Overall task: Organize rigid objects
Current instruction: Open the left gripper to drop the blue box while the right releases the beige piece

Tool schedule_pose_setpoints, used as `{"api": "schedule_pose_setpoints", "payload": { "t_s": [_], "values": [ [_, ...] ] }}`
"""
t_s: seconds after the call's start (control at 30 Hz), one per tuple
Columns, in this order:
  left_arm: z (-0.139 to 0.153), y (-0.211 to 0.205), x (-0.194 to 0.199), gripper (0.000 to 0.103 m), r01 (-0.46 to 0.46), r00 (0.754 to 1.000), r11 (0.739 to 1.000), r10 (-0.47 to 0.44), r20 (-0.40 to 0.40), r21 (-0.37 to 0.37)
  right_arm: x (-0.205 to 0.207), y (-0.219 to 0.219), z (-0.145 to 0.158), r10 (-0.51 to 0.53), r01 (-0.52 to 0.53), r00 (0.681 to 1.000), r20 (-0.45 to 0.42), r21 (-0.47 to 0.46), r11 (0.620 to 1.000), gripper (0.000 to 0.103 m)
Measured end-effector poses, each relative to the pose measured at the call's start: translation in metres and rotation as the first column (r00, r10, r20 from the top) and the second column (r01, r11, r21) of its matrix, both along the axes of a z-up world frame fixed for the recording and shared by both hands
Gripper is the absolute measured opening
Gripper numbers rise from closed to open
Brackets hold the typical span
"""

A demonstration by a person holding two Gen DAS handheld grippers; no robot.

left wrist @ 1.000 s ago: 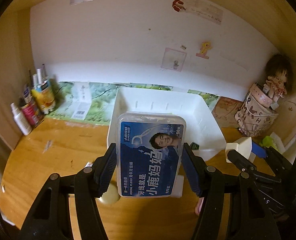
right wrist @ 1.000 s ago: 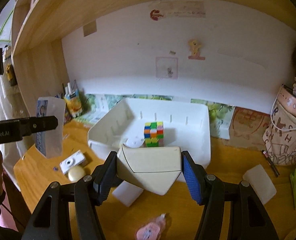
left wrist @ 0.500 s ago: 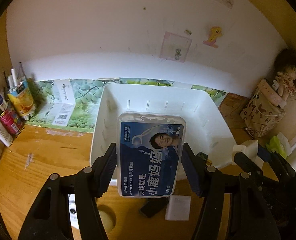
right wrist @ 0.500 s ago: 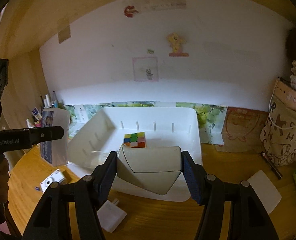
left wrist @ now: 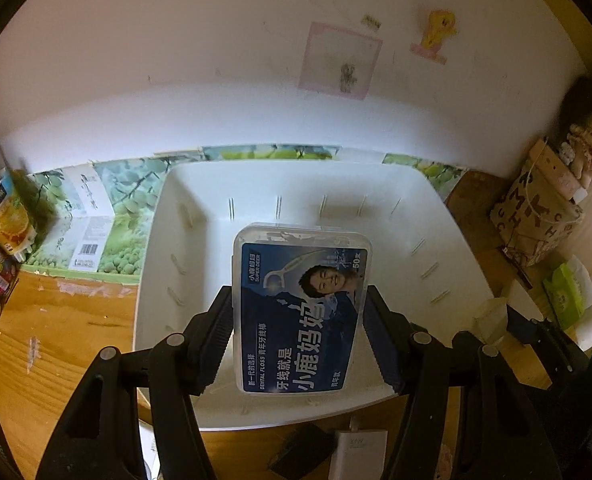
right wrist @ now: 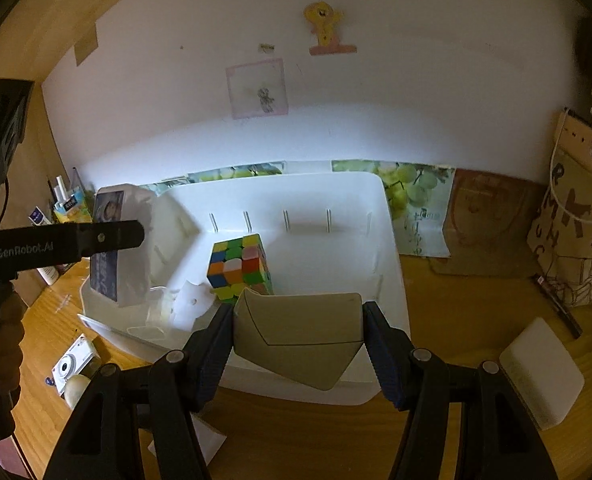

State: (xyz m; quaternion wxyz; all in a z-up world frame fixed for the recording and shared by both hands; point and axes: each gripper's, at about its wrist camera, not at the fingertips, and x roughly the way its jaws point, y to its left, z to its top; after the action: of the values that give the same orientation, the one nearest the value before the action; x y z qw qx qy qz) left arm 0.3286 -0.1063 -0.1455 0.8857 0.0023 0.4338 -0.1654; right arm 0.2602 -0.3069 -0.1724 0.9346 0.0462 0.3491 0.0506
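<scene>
My left gripper (left wrist: 298, 320) is shut on a clear dental floss box (left wrist: 302, 308) with a blue label, held over the near part of the white bin (left wrist: 175, 188). The right wrist view shows the same floss box (right wrist: 119, 248) at the bin's left wall, with the left gripper's finger (right wrist: 75, 240) across it. My right gripper (right wrist: 298, 340) is shut on a cream angular plastic piece (right wrist: 300, 336), held over the near rim of the white bin (right wrist: 392, 264). A multicoloured puzzle cube (right wrist: 239, 266) and a small white piece (right wrist: 191, 300) lie inside the bin.
On the wooden desk lie a small white camera (right wrist: 75, 362), a white charger block (left wrist: 360, 452), a white pad (right wrist: 540, 372) and a dark pen (right wrist: 556, 304). Bottles and cartons (left wrist: 3, 224) stand at the left. A lettered paper bag (right wrist: 576, 224) and a doll (left wrist: 584, 144) stand at the right.
Both grippers have moved forward and down toward the bin with their loads. The floss box now hangs over the bin's inside and the cream piece over its near rim.
</scene>
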Motion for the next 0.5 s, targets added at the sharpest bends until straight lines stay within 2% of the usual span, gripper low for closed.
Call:
{"api": "schedule_pose_setpoints", "payload": {
  "t_s": [0.07,0.2,0.23,0.27,0.33,0.5],
  "values": [
    [-0.006,-0.002,0.003,0.067,-0.005,1.0,1.0,0.005,-0.025,0.023,0.003,0.0,-0.003,0.0,0.0,1.0,-0.007,0.005,1.0,0.064],
    [-0.013,-0.002,0.007,0.067,-0.002,0.997,1.0,0.004,-0.083,0.023,0.006,0.0,-0.006,-0.003,0.004,1.0,-0.022,0.015,1.0,0.064],
    [-0.013,-0.001,0.007,0.068,-0.004,0.996,1.0,0.006,-0.091,0.021,0.007,-0.001,-0.006,-0.004,0.004,1.0,-0.028,0.023,1.0,0.064],
    [-0.013,0.001,0.007,0.075,-0.009,0.995,1.0,0.01,-0.099,0.013,0.007,-0.001,-0.007,-0.004,0.005,0.999,-0.033,0.029,1.0,0.067],
    [-0.009,0.004,0.005,0.082,-0.033,0.997,0.999,0.034,-0.075,0.014,0.008,-0.003,-0.007,-0.008,0.01,0.999,-0.043,0.041,0.999,0.072],
    [0.006,0.011,-0.001,0.085,-0.061,0.997,0.998,0.061,-0.047,0.01,0.006,-0.007,-0.003,-0.026,0.029,0.999,-0.048,0.063,0.998,0.073]
  ]
}}
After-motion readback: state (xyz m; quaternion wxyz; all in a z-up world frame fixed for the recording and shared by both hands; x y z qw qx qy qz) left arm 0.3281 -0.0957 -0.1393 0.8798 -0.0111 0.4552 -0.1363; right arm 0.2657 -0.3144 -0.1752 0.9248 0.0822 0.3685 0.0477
